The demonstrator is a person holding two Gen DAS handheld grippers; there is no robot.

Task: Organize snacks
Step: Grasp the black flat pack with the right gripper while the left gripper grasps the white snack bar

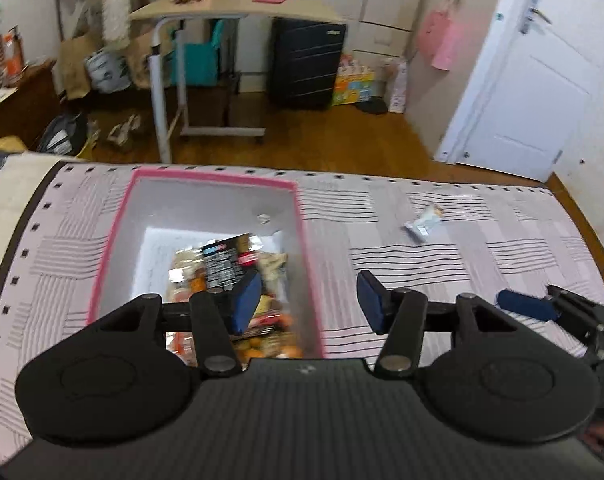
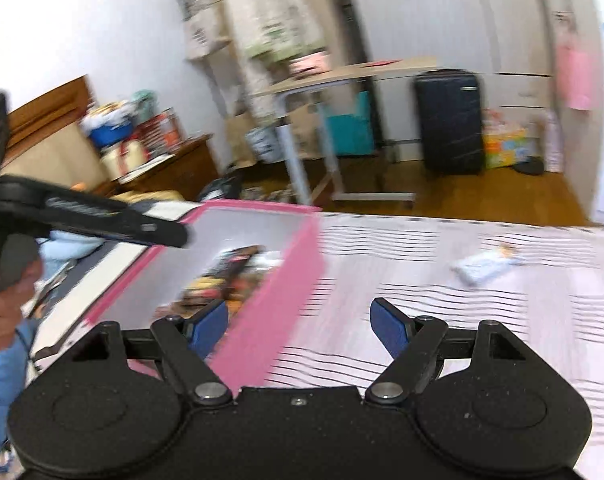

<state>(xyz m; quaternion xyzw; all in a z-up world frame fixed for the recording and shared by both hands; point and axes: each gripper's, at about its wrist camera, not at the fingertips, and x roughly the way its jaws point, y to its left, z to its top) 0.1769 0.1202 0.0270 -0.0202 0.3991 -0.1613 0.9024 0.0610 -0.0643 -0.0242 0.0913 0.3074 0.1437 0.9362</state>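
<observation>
A pink-rimmed white box (image 1: 302, 216) sits on the striped bedspread and holds several snack packets (image 1: 226, 264). It also shows in the right wrist view (image 2: 286, 272), blurred. One small pale snack packet (image 1: 422, 222) lies alone on the bedspread to the right of the box; it appears in the right wrist view (image 2: 482, 266) too. My left gripper (image 1: 308, 300) is open and empty over the box's right rim. My right gripper (image 2: 298, 326) is open and empty, just right of the box. Its blue finger (image 1: 526, 306) shows at the right of the left wrist view.
The striped bedspread (image 1: 462, 280) ends at a far edge above a wooden floor. Beyond stand a rolling side table (image 1: 222, 12), a dark suitcase (image 1: 306, 64) and a white door (image 1: 542, 80). A wooden nightstand with clutter (image 2: 162, 156) is at the left.
</observation>
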